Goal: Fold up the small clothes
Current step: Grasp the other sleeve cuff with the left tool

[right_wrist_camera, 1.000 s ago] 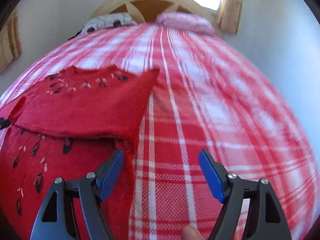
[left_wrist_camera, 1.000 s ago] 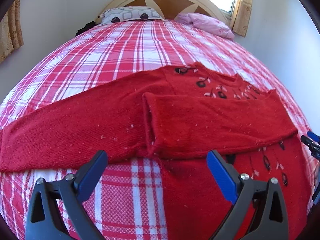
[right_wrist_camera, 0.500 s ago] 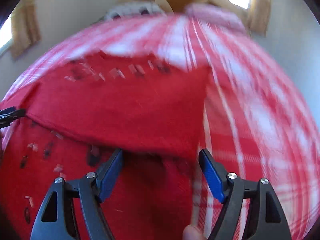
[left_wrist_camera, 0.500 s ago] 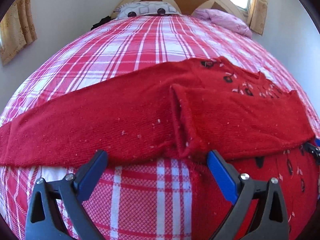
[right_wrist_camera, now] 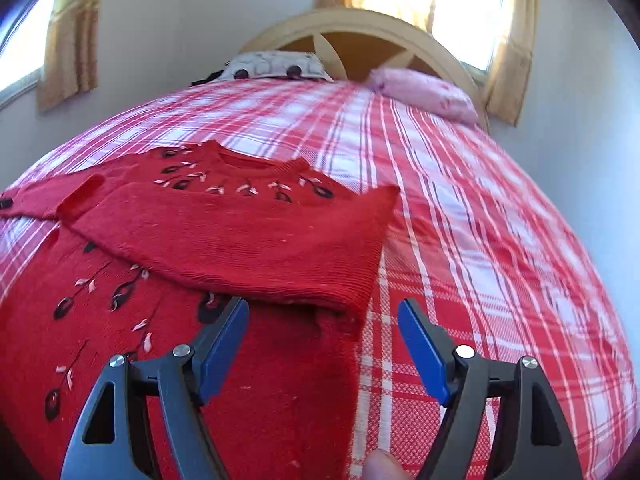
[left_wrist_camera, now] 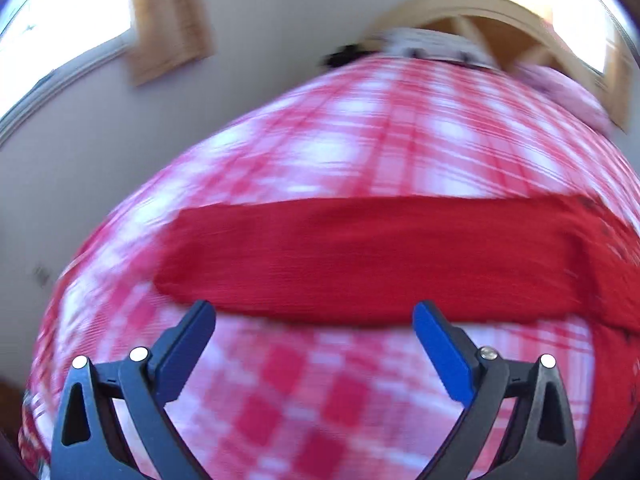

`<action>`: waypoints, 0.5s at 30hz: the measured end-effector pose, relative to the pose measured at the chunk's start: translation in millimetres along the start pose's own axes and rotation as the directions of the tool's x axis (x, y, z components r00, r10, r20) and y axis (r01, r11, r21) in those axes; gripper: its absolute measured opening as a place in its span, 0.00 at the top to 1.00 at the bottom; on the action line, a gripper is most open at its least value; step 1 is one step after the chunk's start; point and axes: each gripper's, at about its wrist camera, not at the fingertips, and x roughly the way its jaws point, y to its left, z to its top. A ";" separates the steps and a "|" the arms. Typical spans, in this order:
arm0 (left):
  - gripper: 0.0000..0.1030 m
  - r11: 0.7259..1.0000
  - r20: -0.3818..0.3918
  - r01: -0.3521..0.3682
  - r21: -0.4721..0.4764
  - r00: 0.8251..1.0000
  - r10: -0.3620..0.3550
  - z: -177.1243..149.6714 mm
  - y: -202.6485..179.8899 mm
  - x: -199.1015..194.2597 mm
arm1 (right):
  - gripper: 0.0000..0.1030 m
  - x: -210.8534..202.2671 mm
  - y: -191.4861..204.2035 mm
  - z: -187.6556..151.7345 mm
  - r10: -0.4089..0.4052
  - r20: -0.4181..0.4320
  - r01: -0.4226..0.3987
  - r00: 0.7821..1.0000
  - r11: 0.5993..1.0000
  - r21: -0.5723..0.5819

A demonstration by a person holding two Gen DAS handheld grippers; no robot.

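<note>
1. Left wrist view: the left gripper (left_wrist_camera: 314, 322) hangs with jaws apart, empty, near the outstretched sleeve (left_wrist_camera: 360, 260) lying flat across the plaid bedspread (left_wrist_camera: 360, 152); likely its next fold.
2. Right wrist view: the right gripper (right_wrist_camera: 322, 320) gapes, holding nothing, by the red sweater (right_wrist_camera: 224, 240); its right sleeve lies folded across the chest.

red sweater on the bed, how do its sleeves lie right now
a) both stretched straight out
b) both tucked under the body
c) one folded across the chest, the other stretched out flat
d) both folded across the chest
c: in the right wrist view one sleeve lies across the chest of the red sweater; in the left wrist view the other sleeve lies stretched out on the plaid bedspread.
</note>
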 end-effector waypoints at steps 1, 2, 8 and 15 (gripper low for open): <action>0.04 0.998 -0.011 -0.032 -0.057 0.999 0.031 3.0 26.3 4.0 | 0.25 -1.5 1.4 0.2 -0.003 0.009 0.003 1.000 1.000 -0.013; 0.10 0.994 -0.013 -0.059 -0.096 0.998 0.058 4.8 42.1 5.9 | 0.25 -3.7 4.2 -0.3 -0.008 0.018 0.008 1.000 1.000 -0.029; 0.41 0.964 -0.079 -0.070 -0.256 0.996 0.051 7.3 86.7 34.1 | 0.25 -3.4 15.9 -3.8 -0.010 0.018 0.012 1.000 0.997 -0.078; 0.43 0.957 -0.089 -0.091 -0.275 0.994 0.069 9.6 74.0 52.6 | 0.25 3.1 20.4 -9.7 -0.028 -0.011 0.027 1.000 0.994 -0.102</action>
